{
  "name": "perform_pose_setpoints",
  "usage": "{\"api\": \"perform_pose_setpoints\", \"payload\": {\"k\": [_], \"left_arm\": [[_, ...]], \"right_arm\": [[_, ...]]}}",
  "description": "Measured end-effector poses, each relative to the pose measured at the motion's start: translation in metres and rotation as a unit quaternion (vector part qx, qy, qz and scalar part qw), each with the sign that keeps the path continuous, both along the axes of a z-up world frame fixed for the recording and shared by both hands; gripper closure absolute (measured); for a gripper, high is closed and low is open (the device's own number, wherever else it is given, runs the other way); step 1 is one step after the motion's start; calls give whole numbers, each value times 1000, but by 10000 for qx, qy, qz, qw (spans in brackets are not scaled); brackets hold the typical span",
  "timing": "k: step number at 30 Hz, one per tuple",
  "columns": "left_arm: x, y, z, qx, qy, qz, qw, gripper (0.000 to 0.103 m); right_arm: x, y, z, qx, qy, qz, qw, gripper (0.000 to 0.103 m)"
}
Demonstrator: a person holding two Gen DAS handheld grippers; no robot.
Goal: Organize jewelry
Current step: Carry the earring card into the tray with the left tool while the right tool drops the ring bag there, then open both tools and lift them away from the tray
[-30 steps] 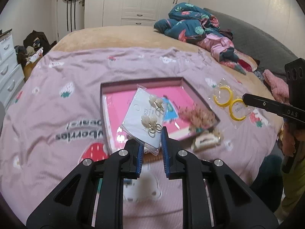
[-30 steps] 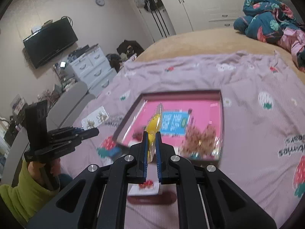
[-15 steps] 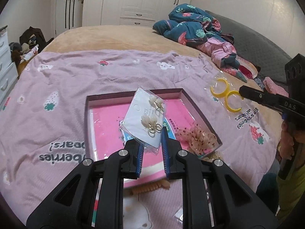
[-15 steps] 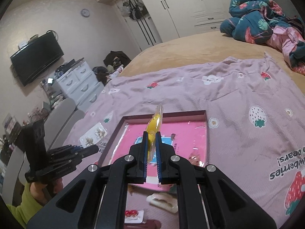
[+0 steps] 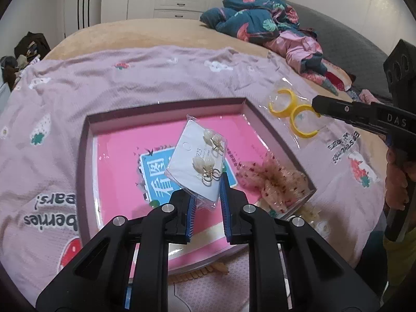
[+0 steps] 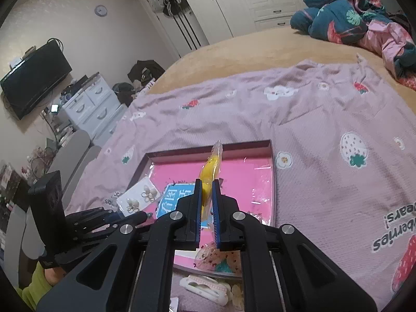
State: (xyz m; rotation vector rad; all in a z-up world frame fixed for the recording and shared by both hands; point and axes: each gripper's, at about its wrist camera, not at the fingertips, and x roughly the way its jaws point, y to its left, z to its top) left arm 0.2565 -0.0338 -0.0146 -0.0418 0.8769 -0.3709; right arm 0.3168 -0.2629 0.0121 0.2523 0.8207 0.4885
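My left gripper [image 5: 206, 182] is shut on a clear packet with a white card of pearl earrings [image 5: 199, 163], held above the pink-lined box [image 5: 166, 104]. That same earring card [image 6: 139, 197] shows in the right wrist view, at the tip of the left gripper [image 6: 144, 217]. My right gripper [image 6: 207, 186] is shut on a clear packet of yellow hoop earrings [image 6: 210, 169], seen edge-on over the box [image 6: 271, 171]. In the left wrist view the hoop packet [image 5: 295, 113] hangs just right of the box, at the right gripper's tip [image 5: 316, 102]. A speckled pink bow [image 5: 275, 178] lies in the box's right corner.
The box sits on a pink strawberry blanket [image 5: 124, 78] spread over a bed. White hair clips [image 6: 205, 287] and other small items lie on the blanket before the box's near edge. Bundled clothes [image 5: 262, 23] sit at the far right; drawers [image 6: 88, 109] stand beyond the bed.
Both grippers have moved forward and down toward the box with their packets still held. The box now lies right under them and looks larger in both views.
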Motion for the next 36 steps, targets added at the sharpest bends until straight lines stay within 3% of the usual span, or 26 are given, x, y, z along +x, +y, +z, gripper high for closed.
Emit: {"api": "perform_pose_setpoints", "payload": {"k": [16,23,27,29,36], "left_arm": [[7,5,-32,-59,431,-51,9990,92],[3,7,-33,13,468,-50,9989,80],[-2,9,-31,0,459,-14,9989,78],[-3,11,-29,-31,453,1,9990,74],[-14,18,-17,-58,308,77,9995,70]], "right_arm": [[21,19,-50,93,527,-24,9986,96],[22,9,-66,-68,723,-315,9969,93],[15,-2,-64,-100,632,-448,9969,90],[10,-7,-62,-112,559,-498,9971,82],[-16,-16,-47,-275,178,-601,9977,72]]}}
